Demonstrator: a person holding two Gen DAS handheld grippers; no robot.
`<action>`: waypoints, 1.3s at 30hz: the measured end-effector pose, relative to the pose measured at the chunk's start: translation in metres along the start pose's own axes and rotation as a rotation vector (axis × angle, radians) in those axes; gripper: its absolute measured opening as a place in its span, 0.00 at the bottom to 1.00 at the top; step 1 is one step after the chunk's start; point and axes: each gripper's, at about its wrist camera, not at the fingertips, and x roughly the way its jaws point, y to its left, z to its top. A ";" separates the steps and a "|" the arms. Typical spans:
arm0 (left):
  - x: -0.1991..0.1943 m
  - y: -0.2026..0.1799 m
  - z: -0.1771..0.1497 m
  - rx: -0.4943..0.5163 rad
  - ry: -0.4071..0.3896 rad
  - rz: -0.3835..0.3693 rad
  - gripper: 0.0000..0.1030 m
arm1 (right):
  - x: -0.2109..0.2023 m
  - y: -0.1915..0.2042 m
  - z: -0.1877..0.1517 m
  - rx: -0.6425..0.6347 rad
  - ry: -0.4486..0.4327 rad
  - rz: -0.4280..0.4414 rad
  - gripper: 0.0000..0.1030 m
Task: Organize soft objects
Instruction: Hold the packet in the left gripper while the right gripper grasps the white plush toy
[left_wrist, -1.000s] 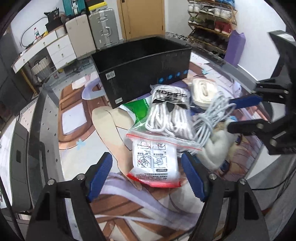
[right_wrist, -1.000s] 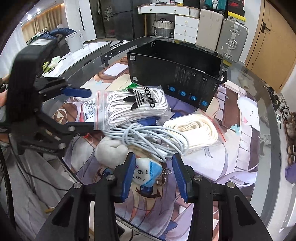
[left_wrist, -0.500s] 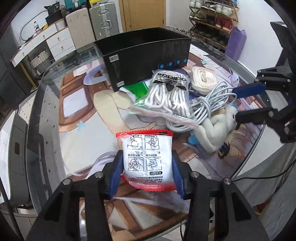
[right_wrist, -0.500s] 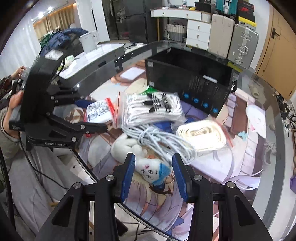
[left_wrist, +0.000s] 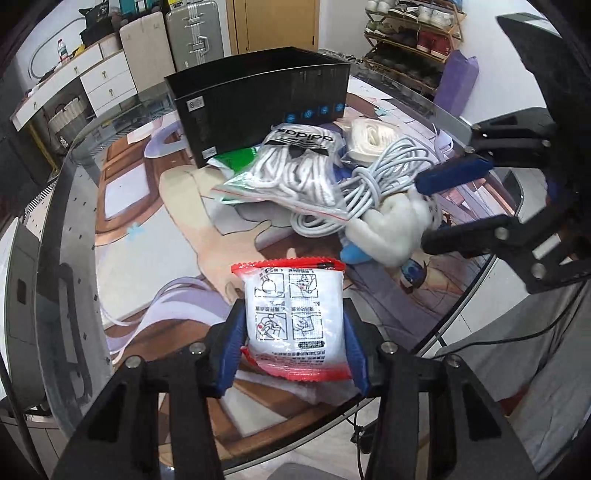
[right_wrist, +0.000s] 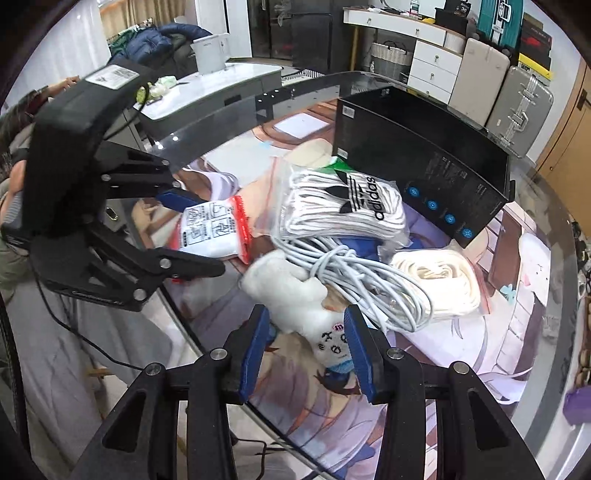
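Observation:
A white packet (left_wrist: 295, 314) with red edges and printed pictures sits between the blue pads of my left gripper (left_wrist: 293, 321), which is shut on it just above the table, near its front edge. The right wrist view shows the same packet (right_wrist: 210, 232) in that left gripper (right_wrist: 201, 232). My right gripper (right_wrist: 306, 343) is shut on a white plush toy (right_wrist: 291, 295) with a drawn face. A coiled white cable (right_wrist: 369, 280) lies over the plush's upper part. In the left wrist view the plush toy (left_wrist: 391, 229) hangs blurred in the right gripper (left_wrist: 421, 212).
An open black box (left_wrist: 258, 99) stands behind the pile. In front of it lie a bag of white adidas laces (left_wrist: 299, 170), a green packet (left_wrist: 236, 160) and a bag of cream laces (right_wrist: 439, 280). The round glass table (left_wrist: 147, 221) carries a printed mat. A person sits at left.
The left gripper's jaws closed on the red-edged packet and drew it out of the pile toward the table's front edge. The right gripper rolled and shifted, the plush moving with it.

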 end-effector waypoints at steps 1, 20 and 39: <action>0.000 0.000 0.000 -0.002 -0.001 0.000 0.46 | 0.000 0.000 -0.001 -0.001 0.000 0.000 0.42; 0.000 0.004 -0.002 -0.063 -0.014 0.033 0.47 | 0.009 -0.002 -0.005 0.004 0.042 -0.066 0.49; 0.000 0.003 -0.001 -0.076 -0.015 0.044 0.47 | 0.006 0.021 -0.011 0.007 0.087 0.092 0.56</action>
